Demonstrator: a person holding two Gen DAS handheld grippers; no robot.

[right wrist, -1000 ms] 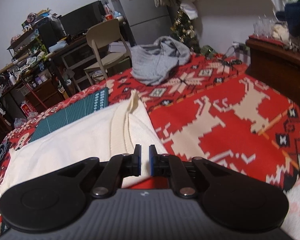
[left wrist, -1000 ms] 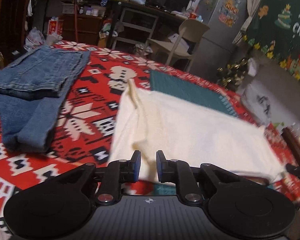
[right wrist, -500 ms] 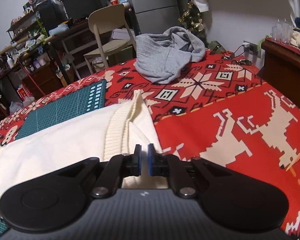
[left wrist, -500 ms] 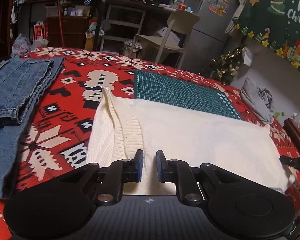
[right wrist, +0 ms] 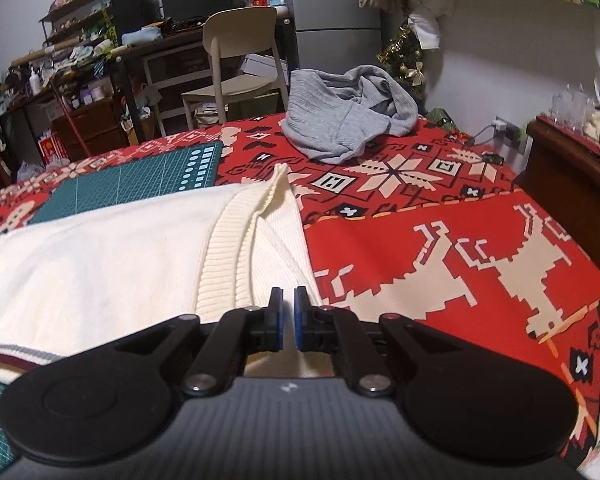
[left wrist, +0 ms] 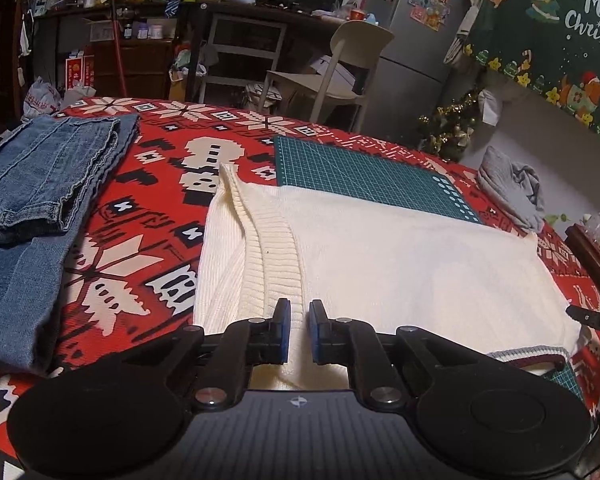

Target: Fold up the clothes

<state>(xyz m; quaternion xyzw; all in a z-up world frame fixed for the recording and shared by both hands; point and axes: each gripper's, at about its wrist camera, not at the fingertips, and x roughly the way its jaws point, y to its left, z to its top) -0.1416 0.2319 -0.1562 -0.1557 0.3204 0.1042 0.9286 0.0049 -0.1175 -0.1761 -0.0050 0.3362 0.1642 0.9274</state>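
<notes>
A cream knit sweater (left wrist: 400, 256) lies folded on the red patterned tablecloth (left wrist: 140, 240), its far edge over a green cutting mat (left wrist: 360, 176). My left gripper (left wrist: 300, 330) is shut on the near left end, beside the ribbed band (left wrist: 276, 256). At the other end, in the right wrist view, the sweater (right wrist: 100, 264) shows another ribbed band (right wrist: 228, 264), and my right gripper (right wrist: 288, 318) is shut on that near corner. A striped trim (left wrist: 532, 354) peeks out under the near edge.
Folded blue jeans (left wrist: 40, 184) lie to the left of the sweater. A crumpled grey garment (right wrist: 340, 120) sits at the far right of the table. Dark wooden furniture (right wrist: 572, 184) stands close on the right. A pale chair (right wrist: 236, 60) and cluttered shelves stand behind the table.
Both grippers lowered with the sweater's ends still in them, and the cloth now lies flatter. The left view swung right, away from the jeans.
</notes>
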